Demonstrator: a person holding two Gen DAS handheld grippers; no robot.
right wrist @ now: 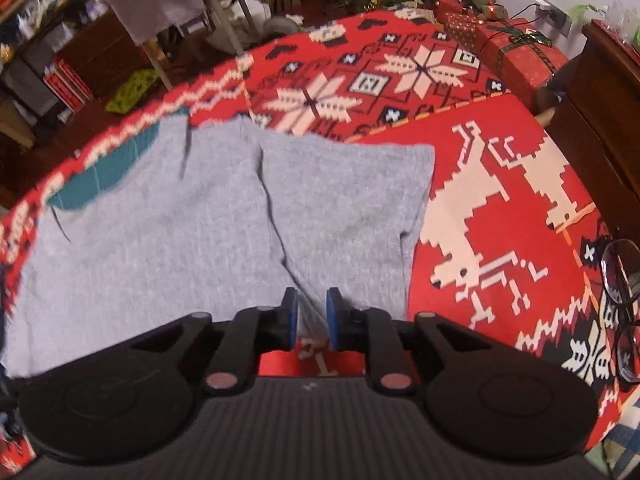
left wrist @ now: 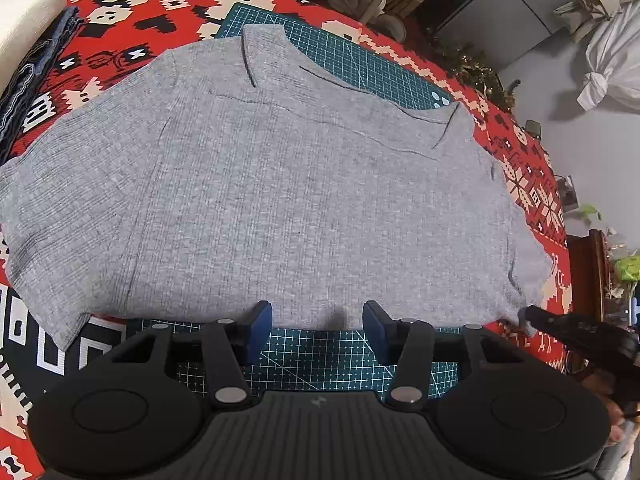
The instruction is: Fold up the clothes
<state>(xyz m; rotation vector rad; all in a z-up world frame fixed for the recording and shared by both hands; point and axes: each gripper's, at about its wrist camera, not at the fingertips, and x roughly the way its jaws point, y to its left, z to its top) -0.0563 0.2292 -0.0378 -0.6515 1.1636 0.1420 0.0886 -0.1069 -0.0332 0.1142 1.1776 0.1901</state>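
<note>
From the left wrist, a grey shirt (left wrist: 280,184) lies spread flat over a green mat (left wrist: 320,356) on a red patterned cloth (left wrist: 132,4). The left gripper (left wrist: 318,320) hangs at the shirt's near hem with its blue pads well apart, nothing between them. At the right edge the right gripper (left wrist: 532,316) touches the shirt's corner.

From the right wrist, the picture is a little blurred. The right gripper (right wrist: 313,312) has its pads close together with a bunched fold of the shirt (right wrist: 200,232) between them; whether they press it I cannot tell. Glasses (right wrist: 622,304) lie on the cloth (right wrist: 500,208) to the right.
</note>
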